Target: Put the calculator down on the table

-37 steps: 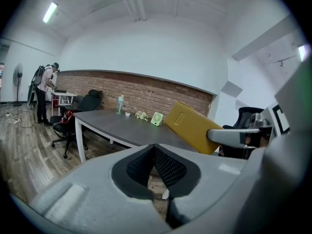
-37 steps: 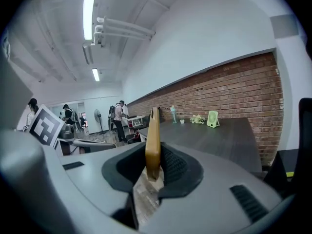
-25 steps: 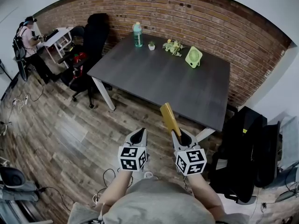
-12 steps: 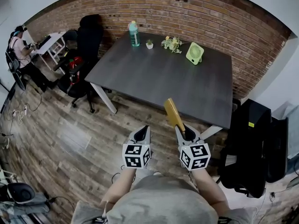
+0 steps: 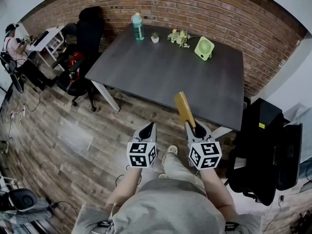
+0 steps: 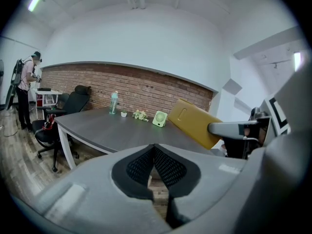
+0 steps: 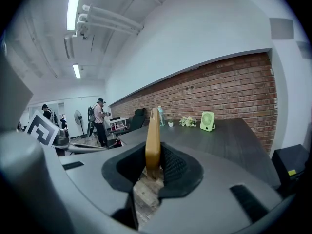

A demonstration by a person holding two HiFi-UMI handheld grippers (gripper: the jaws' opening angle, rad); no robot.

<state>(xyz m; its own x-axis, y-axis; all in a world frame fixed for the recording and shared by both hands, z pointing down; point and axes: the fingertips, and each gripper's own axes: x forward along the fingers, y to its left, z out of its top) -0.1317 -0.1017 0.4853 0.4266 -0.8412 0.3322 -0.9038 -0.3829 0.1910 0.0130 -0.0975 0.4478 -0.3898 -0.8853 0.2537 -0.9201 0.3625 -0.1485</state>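
Observation:
The calculator (image 5: 185,109) is a flat yellow slab, held edge-up in my right gripper (image 5: 195,128), whose pads press on its lower end; it juts forward over the near edge of the dark grey table (image 5: 161,67). In the right gripper view the calculator (image 7: 153,140) stands as a thin yellow edge between the jaws of my right gripper (image 7: 154,169). My left gripper (image 5: 147,130) hangs beside it over the wooden floor, shut with nothing in it. The left gripper view shows that gripper (image 6: 154,161) with pads together and the calculator (image 6: 194,122) at right.
At the table's far side stand a teal bottle (image 5: 138,26), a small potted plant (image 5: 154,38), flowers (image 5: 179,36) and a green fan (image 5: 204,48). A black office chair (image 5: 80,48) is left of the table, black bags (image 5: 262,150) at right, and a person (image 5: 10,45) stands far left.
Both grippers have come closer to the table's near edge, and the calculator's tip now reaches over it. The grips have not changed.

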